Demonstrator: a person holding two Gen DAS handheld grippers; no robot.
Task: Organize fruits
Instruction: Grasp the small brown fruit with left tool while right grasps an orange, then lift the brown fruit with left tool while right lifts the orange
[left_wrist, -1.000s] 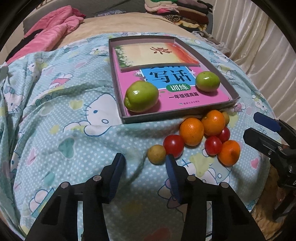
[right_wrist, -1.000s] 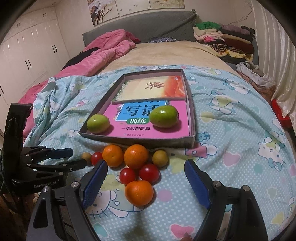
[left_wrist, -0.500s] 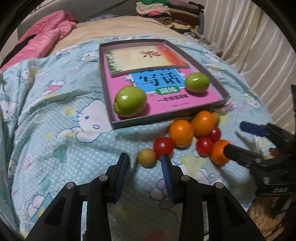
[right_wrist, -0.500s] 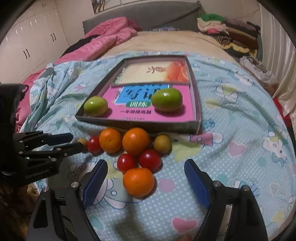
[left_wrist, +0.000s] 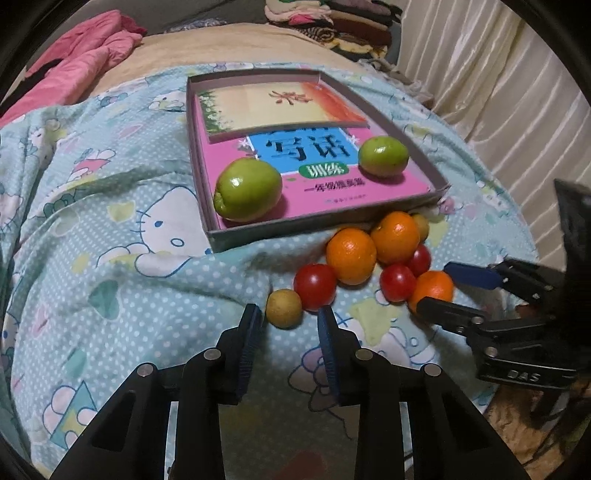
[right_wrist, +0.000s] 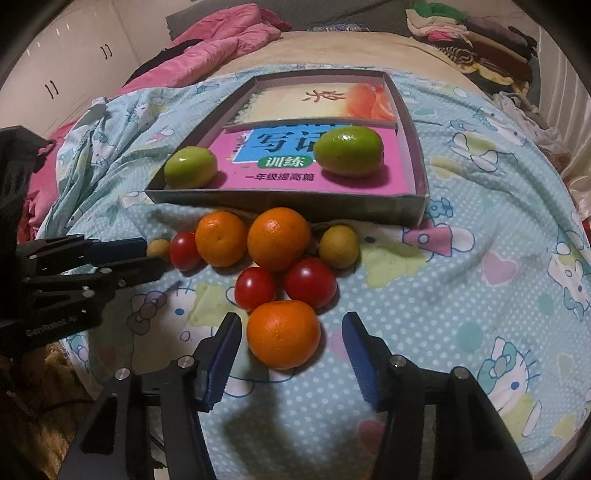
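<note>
Your work surface is a bed spread with a pale blue cotton blanket (right_wrist: 461, 280) printed with white cartoon cats and dots. Nearest you, your left gripper (left_wrist: 290, 319) points steeply down with its blue-padded jaws narrow and just been closing; the small round yellow-brown fruit (left_wrist: 283, 308) sits at their tips, and whether the pads touch it you cannot tell from here. Its body carries white lettering that blurs past "Gen". Your right gripper (right_wrist: 291, 328) also tilts down, jaws just been closing on either side of the near orange mandarin (right_wrist: 283, 334), gaps still showing both sides. Its body reads "DAS" in the left view. Crowding behind that mandarin are two red cherry tomatoes (right_wrist: 288, 282), then two more mandarins (right_wrist: 253, 238), a third tomato (right_wrist: 184, 250) and a second yellow-brown fruit (right_wrist: 338, 245), all touching in one cluster. Beyond them lies a shallow grey cardboard box lid (right_wrist: 288, 201) holding a pink workbook (right_wrist: 273, 173) with large Chinese characters on a blue panel, "训练" on a green oval, and two green oval fruits (right_wrist: 349, 149) resting on it. Farther back you see a pink quilt (right_wrist: 221, 40) and folded clothes (right_wrist: 472, 33).
</note>
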